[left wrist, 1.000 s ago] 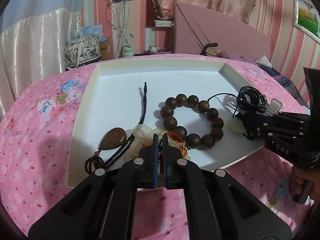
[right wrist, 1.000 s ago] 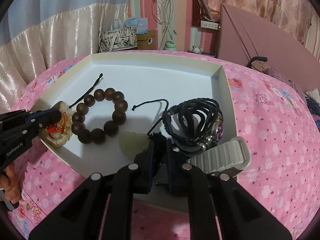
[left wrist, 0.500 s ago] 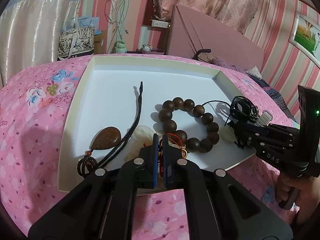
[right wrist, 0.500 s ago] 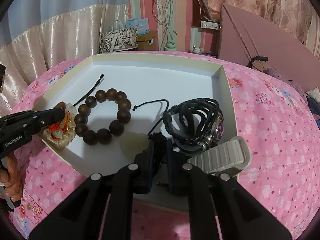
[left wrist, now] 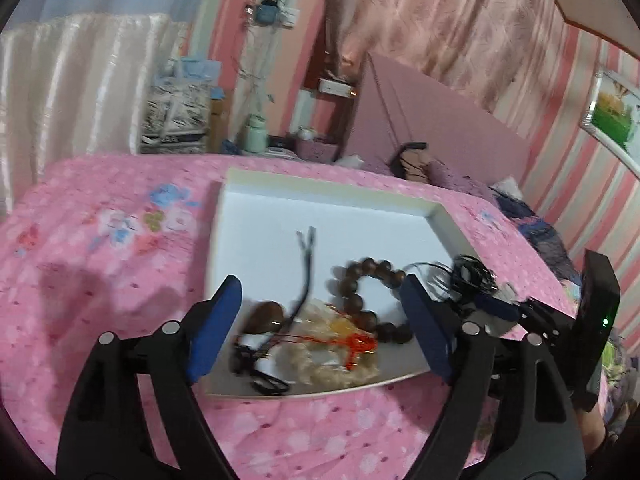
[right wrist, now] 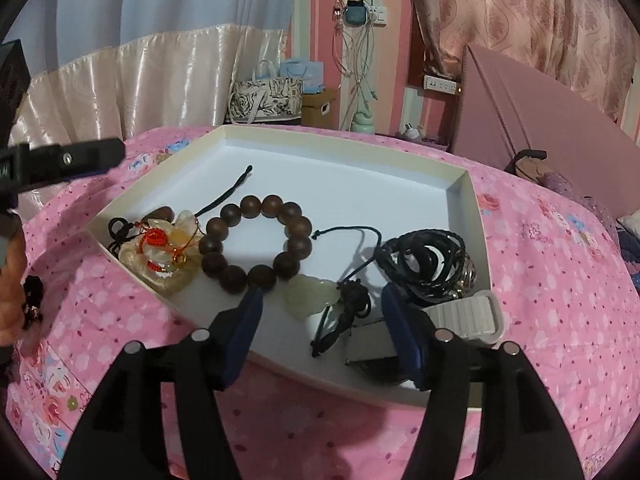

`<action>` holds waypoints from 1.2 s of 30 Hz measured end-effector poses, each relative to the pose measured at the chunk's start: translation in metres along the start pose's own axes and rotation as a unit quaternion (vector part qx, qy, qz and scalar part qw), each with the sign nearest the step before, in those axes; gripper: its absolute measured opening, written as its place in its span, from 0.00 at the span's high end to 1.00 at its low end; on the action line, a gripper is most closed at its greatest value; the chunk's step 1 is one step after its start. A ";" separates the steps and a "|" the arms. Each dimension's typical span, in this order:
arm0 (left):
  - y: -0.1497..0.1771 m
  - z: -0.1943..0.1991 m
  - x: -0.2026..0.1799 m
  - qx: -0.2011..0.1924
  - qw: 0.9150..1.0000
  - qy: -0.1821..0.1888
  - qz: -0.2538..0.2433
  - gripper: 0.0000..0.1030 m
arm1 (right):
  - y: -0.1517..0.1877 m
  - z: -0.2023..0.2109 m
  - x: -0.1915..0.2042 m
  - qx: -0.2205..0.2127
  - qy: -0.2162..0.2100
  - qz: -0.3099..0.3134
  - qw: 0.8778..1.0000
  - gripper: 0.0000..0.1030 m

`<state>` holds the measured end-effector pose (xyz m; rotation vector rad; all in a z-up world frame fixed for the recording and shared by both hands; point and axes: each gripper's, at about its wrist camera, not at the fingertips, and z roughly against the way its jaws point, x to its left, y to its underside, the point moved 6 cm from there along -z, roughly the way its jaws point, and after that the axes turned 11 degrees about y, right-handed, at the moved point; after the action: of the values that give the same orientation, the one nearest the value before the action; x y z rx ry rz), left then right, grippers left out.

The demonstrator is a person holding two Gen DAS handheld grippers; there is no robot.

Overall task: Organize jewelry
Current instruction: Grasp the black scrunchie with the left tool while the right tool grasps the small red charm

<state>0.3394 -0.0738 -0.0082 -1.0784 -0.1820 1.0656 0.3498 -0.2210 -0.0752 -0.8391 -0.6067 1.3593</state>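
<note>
A white tray (right wrist: 352,184) on the pink bed holds the jewelry. In the right wrist view: a brown bead bracelet (right wrist: 256,240), a pale crystal bracelet with red cord (right wrist: 164,256), a pale green jade pendant on black cord (right wrist: 310,294), black leather bands (right wrist: 428,268) and a white watch strap (right wrist: 464,316). My right gripper (right wrist: 320,320) is open and empty above the jade pendant. My left gripper (left wrist: 320,320) is open and empty above the crystal bracelet (left wrist: 336,348), beside a brown stone pendant (left wrist: 264,314) and the bead bracelet (left wrist: 368,292). The left view is blurred.
The tray (left wrist: 320,184) lies on a pink flowered bedspread (left wrist: 100,248). A pink headboard (right wrist: 532,120) stands behind at the right. Bags and a box (right wrist: 276,96) sit beyond the bed by the curtain. The other gripper's body (left wrist: 576,320) shows at the tray's right edge.
Both grippers have opened. The left let go of the crystal bracelet's red cord and the right let go of the jade pendant's black cord. The left gripper has pulled back and up.
</note>
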 end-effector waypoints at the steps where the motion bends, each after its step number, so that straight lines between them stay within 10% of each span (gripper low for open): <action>1: 0.000 0.003 0.001 0.002 1.000 -0.015 -0.004 0.21 | 0.000 0.000 -0.002 0.000 -0.005 -0.007 1.000 0.40; 10: 0.045 0.064 0.036 0.039 0.986 -0.146 -0.069 0.17 | 0.003 0.013 -0.014 0.003 -0.041 -0.065 0.997 0.31; 22: 0.137 0.097 0.056 0.113 0.980 -0.153 -0.064 0.18 | 0.003 0.064 0.022 0.002 -0.067 -0.035 0.997 0.28; 30: 0.154 0.090 0.034 0.137 0.974 -0.144 -0.112 0.57 | 0.083 0.122 0.091 0.039 -0.161 0.086 0.982 0.26; 36: 0.157 0.089 0.024 0.139 0.972 -0.135 -0.131 0.76 | 0.115 0.118 0.120 0.067 -0.156 0.143 0.975 0.28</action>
<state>0.2029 0.0098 -0.0948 -0.6349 -0.3709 0.9621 0.2046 -0.0820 -0.1100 -0.6232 -0.6426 1.7962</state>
